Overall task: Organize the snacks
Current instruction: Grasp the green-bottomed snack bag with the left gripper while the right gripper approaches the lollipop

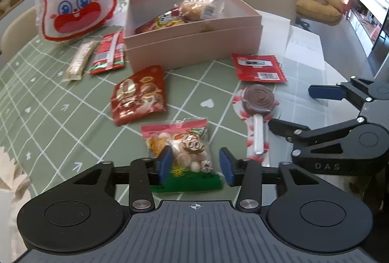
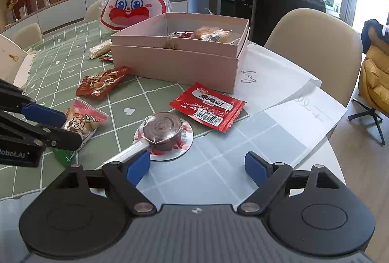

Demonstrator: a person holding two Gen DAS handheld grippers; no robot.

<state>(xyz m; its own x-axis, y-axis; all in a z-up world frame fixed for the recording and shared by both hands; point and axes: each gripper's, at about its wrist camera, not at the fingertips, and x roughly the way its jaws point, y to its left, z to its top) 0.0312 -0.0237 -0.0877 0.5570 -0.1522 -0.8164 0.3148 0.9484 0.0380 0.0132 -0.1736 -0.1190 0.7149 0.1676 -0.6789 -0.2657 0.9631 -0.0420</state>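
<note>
Snacks lie scattered near a pink box (image 1: pixel 194 44) on a green checked tablecloth (image 1: pixel 60 117). The left gripper (image 1: pixel 197 165) straddles a pig-print candy bag (image 1: pixel 180 148), jaws half open, pads not pressing. The right gripper (image 2: pixel 197 168), wide open and empty, sits right of a wrapped lollipop (image 2: pixel 161 129). Closing on loose film, the bag could slip.
</note>
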